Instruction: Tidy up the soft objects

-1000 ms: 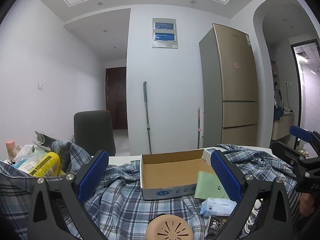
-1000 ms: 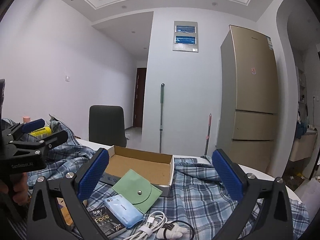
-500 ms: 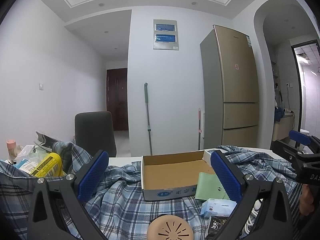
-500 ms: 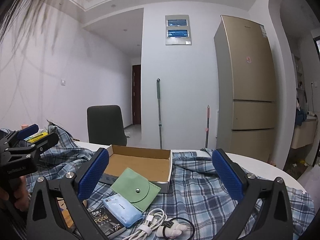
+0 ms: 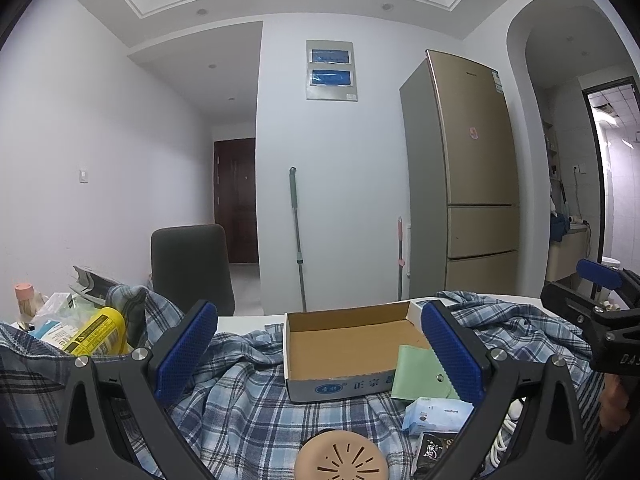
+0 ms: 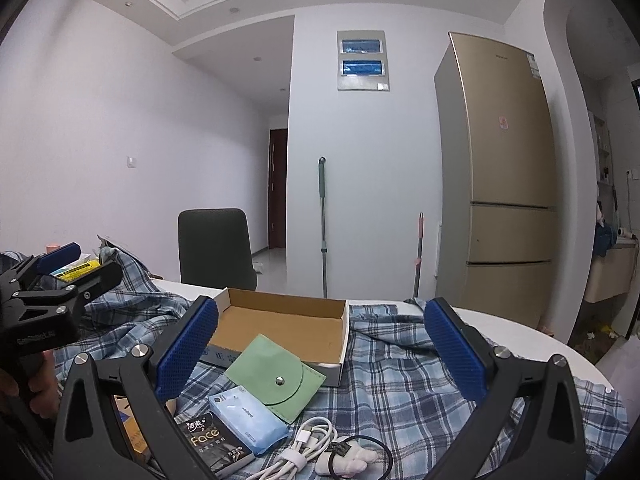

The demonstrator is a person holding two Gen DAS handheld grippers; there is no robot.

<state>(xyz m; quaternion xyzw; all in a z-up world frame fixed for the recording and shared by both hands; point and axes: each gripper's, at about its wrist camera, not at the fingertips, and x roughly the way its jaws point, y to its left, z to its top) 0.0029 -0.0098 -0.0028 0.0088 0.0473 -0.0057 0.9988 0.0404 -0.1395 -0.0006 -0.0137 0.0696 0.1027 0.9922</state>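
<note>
A blue plaid shirt (image 5: 248,396) (image 6: 404,384) lies crumpled across the white table. On it rests an open, empty cardboard box (image 5: 348,340) (image 6: 280,324). A green snap pouch (image 6: 276,378) (image 5: 416,376) leans on the box's front, beside a light-blue tissue pack (image 6: 248,418) (image 5: 436,420) and a black "face" tissue pack (image 6: 212,444). My left gripper (image 5: 320,352) hovers open above the shirt, facing the box. My right gripper (image 6: 320,354) is open too, above the pouch and box. Neither holds anything. Each gripper shows at the edge of the other's view.
A coiled white cable (image 6: 304,448), a small white plush on a black loop (image 6: 352,460) and a tan round vented object (image 5: 340,458) lie near the front. A yellow bottle (image 5: 96,330) and clutter sit far left. Beyond the table are a dark chair (image 5: 192,264), mop (image 5: 296,232) and fridge (image 5: 468,176).
The right wrist view has swung a little, so the box and pouch sit more centred between its fingers. The left gripper has barely moved. Nothing was grasped.
</note>
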